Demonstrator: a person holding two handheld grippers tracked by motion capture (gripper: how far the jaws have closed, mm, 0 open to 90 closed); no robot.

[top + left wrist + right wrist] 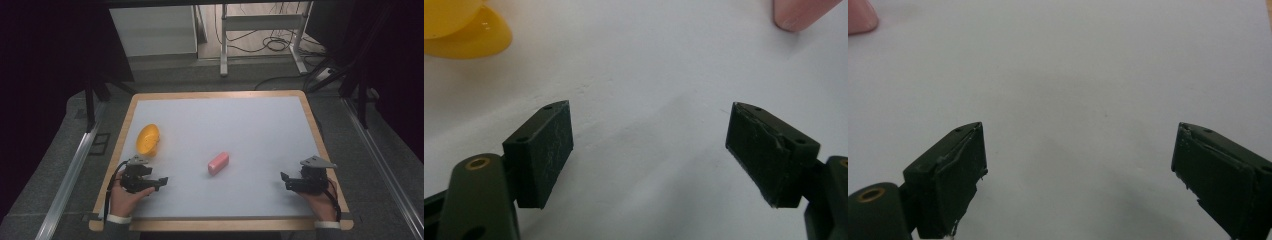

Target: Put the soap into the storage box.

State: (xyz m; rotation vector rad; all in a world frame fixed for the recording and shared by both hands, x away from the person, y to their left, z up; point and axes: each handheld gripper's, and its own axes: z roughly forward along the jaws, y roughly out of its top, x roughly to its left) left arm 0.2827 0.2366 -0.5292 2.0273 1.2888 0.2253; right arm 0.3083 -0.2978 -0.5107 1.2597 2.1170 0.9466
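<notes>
A pink oblong block (218, 163) lies near the middle of the white table top (235, 125). A yellow bowl (148, 139) rests tilted on its side at the left. My left gripper (161, 182) sits low at the front left, just below the bowl, open with nothing between its jaws. My right gripper (285, 181) sits at the front right, also open and empty, pointing left toward the block. In the left gripper view (649, 145) the bowl (464, 30) is at top left and the block's end (799, 15) at top right. The right gripper view (1078, 170) catches the block's corner (860, 17) at top left.
The table has a wooden rim (120, 150). Beyond its far edge stand a white cabinet (155, 30) and a metal desk frame (262, 35) with cables on the floor. Metal rails (70, 175) run along both sides.
</notes>
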